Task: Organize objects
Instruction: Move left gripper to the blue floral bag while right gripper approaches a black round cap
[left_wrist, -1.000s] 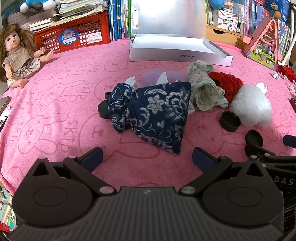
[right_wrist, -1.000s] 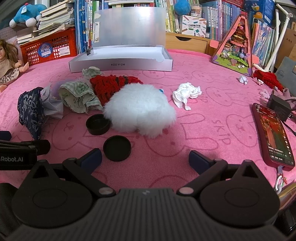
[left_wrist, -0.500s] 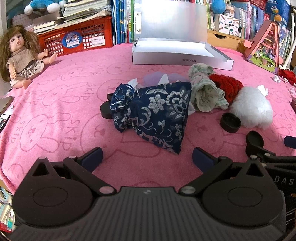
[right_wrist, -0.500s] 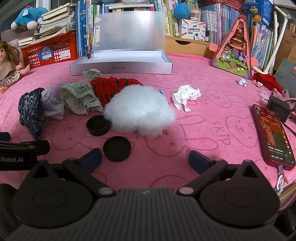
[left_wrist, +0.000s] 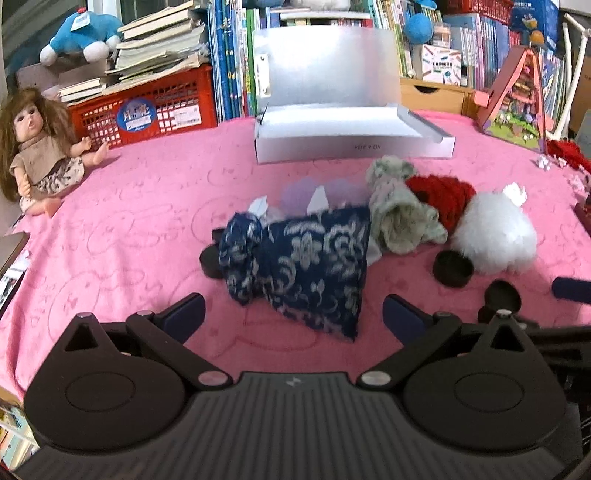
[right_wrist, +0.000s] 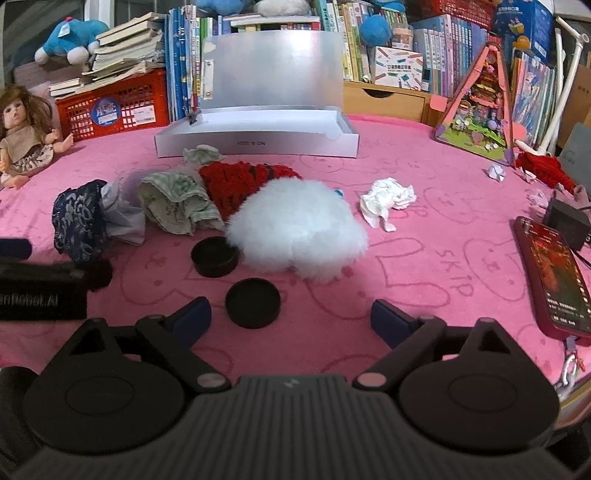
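A navy floral cloth pouch lies on the pink cloth just ahead of my open, empty left gripper; it also shows at the left of the right wrist view. Beside it lie a pale green cloth, a red knitted piece and a white fluffy ball. Black round lids lie ahead of my open, empty right gripper. An open silver box stands at the back.
A doll sits at the far left by a red crate of books. A crumpled tissue, a phone and a charger lie to the right. A pink toy house and bookshelves stand behind.
Both grippers have drawn back and tilted up a little, so the table objects sit lower and farther in view. Nothing was grasped or moved.
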